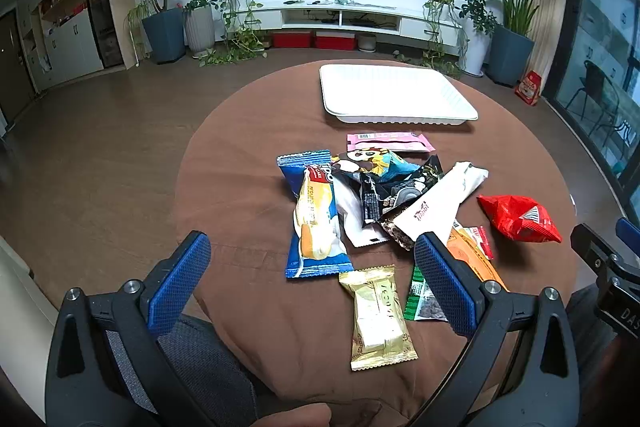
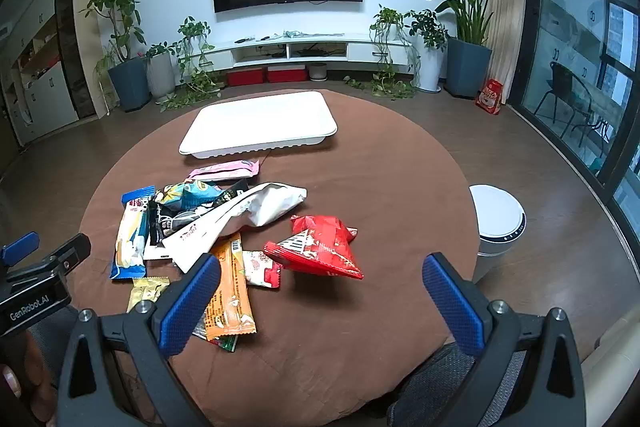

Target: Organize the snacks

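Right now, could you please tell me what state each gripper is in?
Left gripper: open, holding nothing.
Right gripper: open, holding nothing.

I see a round tabletop (image 2: pixel 380 195) under brown cloth. Far side: white tray (image 2: pixel 260 125). Nearer me: pink packet (image 2: pixel 224 171), heaped snack packets (image 1: pixel 380 195), red bag (image 2: pixel 320 247) apart, gold packet (image 1: pixel 378 319) nearest.
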The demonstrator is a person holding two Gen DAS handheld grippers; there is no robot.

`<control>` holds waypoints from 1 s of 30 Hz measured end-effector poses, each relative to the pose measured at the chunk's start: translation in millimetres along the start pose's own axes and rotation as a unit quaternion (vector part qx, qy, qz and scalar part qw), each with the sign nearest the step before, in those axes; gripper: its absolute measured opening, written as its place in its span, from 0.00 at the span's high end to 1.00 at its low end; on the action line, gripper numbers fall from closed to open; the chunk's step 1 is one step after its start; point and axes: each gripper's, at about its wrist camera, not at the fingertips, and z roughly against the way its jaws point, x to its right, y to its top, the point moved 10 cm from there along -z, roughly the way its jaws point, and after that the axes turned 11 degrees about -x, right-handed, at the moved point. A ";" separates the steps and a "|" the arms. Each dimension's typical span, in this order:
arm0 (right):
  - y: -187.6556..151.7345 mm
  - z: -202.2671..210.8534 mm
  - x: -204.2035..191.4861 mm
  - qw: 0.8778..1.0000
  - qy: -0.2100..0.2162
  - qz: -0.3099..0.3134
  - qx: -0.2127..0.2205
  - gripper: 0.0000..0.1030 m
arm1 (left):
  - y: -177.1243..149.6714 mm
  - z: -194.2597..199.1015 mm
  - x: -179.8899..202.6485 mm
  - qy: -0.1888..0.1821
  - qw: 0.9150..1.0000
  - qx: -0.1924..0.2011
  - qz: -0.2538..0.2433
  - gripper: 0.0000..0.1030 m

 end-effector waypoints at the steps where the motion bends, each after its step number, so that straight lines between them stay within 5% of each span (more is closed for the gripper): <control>1: 0.0 0.2 1.8 1.000 0.000 -0.001 0.000 0.00 | -0.3 0.2 0.8 0.000 1.000 0.001 0.000 0.00; 30: -1.1 -6.2 -5.5 1.000 -0.004 -0.001 -0.001 0.00 | -5.3 -0.9 8.6 -0.002 1.000 -0.004 -0.003 0.00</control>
